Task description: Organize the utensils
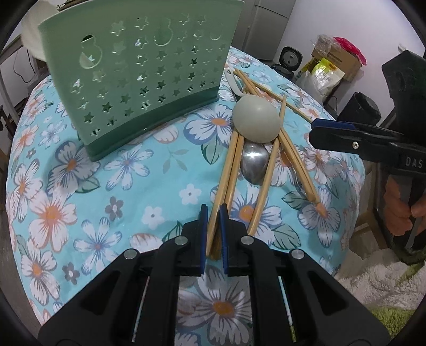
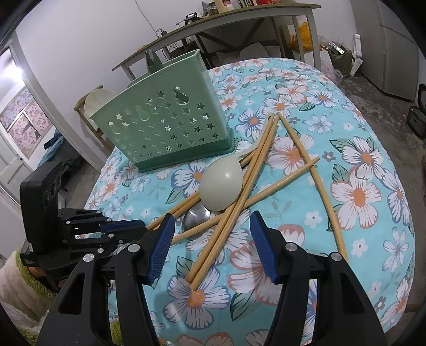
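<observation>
A green star-punched utensil holder (image 1: 138, 79) (image 2: 170, 127) stands upright on the flowered tablecloth (image 1: 80, 202). To its right lies a heap of several wooden chopsticks, with a white plastic spoon (image 1: 255, 119) (image 2: 221, 186) and a metal spoon (image 1: 254, 165) (image 2: 197, 218) among them. My left gripper (image 1: 213, 213) (image 2: 133, 226) is shut on the near ends of two chopsticks (image 1: 229, 170) (image 2: 175, 211). My right gripper (image 2: 213, 223) (image 1: 319, 135) is open. It hovers over another pair of chopsticks (image 2: 215, 239), and its pads are clear of them.
The round table's edge falls away close behind both grippers, over a green and white rug (image 1: 386, 319). A hand (image 1: 399, 207) holds the right gripper. A desk (image 2: 239, 21) and a chair (image 2: 98, 101) stand beyond the holder. Boxes and bags (image 1: 332, 64) sit on the floor.
</observation>
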`<state>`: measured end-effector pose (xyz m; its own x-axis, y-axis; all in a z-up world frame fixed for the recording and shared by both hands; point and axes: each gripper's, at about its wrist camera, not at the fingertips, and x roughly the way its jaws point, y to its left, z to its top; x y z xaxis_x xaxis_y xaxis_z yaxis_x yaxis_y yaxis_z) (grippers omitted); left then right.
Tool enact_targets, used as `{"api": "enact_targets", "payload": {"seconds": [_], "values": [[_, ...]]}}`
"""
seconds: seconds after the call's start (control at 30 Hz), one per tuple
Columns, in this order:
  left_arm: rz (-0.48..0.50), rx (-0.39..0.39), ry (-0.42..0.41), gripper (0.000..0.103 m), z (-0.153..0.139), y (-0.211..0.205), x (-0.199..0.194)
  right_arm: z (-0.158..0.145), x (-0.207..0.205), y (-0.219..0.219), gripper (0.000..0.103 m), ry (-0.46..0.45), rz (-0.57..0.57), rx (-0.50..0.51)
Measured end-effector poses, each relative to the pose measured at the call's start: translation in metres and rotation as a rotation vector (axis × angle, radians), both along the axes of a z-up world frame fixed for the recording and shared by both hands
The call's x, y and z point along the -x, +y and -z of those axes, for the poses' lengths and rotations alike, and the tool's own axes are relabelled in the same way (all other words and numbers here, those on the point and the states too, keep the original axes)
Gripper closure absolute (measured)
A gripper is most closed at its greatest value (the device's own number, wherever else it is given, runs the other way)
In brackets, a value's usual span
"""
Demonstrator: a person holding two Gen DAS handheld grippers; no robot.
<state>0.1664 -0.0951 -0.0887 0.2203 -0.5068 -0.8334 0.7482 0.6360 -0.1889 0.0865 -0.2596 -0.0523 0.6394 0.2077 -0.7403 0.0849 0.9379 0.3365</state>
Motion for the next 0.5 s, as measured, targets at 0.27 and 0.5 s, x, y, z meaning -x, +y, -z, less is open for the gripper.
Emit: {"api": "enact_targets", "payload": {"seconds": [0.27,0.5], "values": [[-0.012,0.000,0.020,0.094,0.0065,-0.0080,-0.0118,-0.0026,0.0037,0.0015,0.046,-0.006,0.007,0.010],[-0.030,-0.001,0.029,0.095,0.0038,0.0001,-0.0058,-0.0051,0.0061,0.0017,0.046,-0.011,0.008,0.015]]}}
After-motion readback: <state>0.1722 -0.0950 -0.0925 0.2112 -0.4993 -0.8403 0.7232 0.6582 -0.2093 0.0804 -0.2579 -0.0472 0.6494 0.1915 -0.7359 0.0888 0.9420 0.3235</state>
